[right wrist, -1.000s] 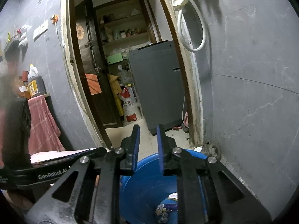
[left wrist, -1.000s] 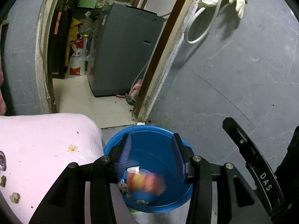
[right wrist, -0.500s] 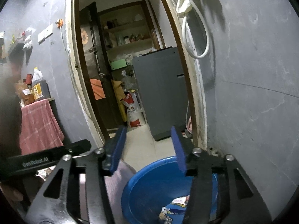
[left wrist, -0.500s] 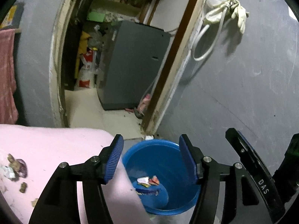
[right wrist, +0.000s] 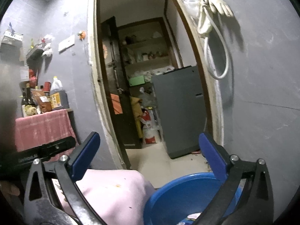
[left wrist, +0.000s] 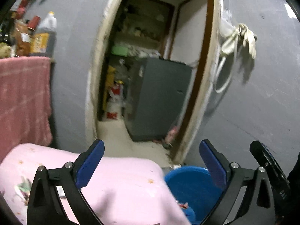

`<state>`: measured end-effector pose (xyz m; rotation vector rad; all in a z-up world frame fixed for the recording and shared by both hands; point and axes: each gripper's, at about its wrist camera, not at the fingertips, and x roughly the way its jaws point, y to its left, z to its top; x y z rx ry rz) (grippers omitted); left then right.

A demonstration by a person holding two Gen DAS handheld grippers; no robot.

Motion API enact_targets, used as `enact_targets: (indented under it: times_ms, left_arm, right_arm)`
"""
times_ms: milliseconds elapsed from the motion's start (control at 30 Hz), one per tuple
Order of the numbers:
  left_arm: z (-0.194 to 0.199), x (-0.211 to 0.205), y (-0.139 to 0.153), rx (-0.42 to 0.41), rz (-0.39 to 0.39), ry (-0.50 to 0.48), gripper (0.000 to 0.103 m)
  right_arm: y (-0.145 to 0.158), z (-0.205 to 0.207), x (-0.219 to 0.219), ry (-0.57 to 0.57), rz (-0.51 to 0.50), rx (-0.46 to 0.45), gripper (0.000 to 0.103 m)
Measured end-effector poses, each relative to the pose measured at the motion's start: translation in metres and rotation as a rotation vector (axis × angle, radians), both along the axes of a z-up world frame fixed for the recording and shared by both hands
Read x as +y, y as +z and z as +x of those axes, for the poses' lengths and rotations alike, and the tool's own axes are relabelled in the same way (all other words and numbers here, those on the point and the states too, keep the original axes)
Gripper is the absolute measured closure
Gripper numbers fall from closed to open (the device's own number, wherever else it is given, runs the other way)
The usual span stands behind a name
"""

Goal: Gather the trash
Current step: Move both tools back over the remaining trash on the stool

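The left hand-held gripper [left wrist: 151,159] is spread wide, and nothing sits between its blue pads. It hangs above the rounded edge of the table [left wrist: 121,187], which wears a soft pink cloth with small orange spots and crumbs. The right hand-held gripper [right wrist: 149,153] is spread wide too and holds nothing. Part of it shows as a black bar at the far right of the left view.

The blue bucket [right wrist: 180,193] stands on the floor, just beside the table's corner and near the door frame [right wrist: 217,112]. It is round, smooth and looks like plastic. The trash [left wrist: 182,205] lies at its bottom as small bits of paper and wrappers, red and white. More scraps [left wrist: 22,187] lie on the pink cloth at the left, under the left gripper's black arm.

Past the bucket the doorway opens onto a pale tiled floor [right wrist: 153,161], with open room between the frame and a grey boxy machine [right wrist: 180,108]. A red and white sack [right wrist: 149,129] leans beside it. The grey wall [right wrist: 266,93] on the right is flat and scratched. A white hose [right wrist: 217,56] and pale gloves [right wrist: 219,1] hang on it. Far left, bottles [right wrist: 54,95] stand on a shelf draped with a pink towel [right wrist: 43,127].
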<state>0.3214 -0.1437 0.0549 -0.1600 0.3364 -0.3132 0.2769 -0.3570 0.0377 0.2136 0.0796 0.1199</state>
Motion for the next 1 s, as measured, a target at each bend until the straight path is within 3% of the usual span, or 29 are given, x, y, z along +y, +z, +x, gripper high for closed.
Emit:
enact_targets:
  times_ms: [467, 1000]
  left_arm:
    - [-0.043, 0.075, -0.003, -0.079, 0.060, 0.177, 0.003]
    - [-0.079, 0.147, -0.037, -0.011, 0.142, 0.318, 0.003]
  right_arm:
    - [0.008, 0.006, 0.062, 0.131, -0.052, -0.020, 0.000]
    - [-0.013, 0.022, 0.135, 0.292, -0.128, 0.108, 0.000]
